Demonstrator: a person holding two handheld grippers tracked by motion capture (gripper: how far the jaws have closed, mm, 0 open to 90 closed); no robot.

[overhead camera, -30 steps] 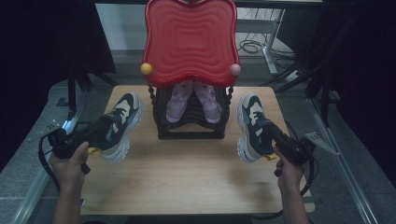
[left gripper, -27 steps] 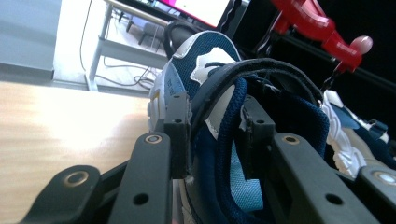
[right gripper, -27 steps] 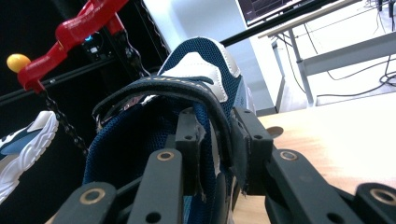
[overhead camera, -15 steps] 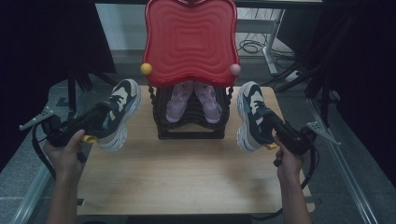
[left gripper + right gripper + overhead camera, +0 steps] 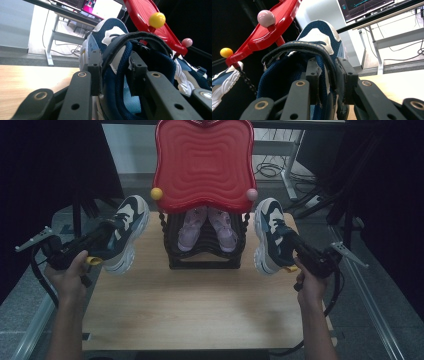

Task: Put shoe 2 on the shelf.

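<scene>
Wooden tabletop (image 5: 200, 310) carries a black rack (image 5: 202, 257) with pink shoes (image 5: 207, 227) under a red tray (image 5: 202, 162). My left gripper (image 5: 102, 237) is clamped on the collar of the left sneaker (image 5: 125, 232), which I hold just left of the rack, long axis running away from me, toe tilted right toward the tray. My right gripper (image 5: 290, 245) pinches the right sneaker (image 5: 270, 232) by its collar too, just right of the rack, toe pointing away and slightly left.
</scene>
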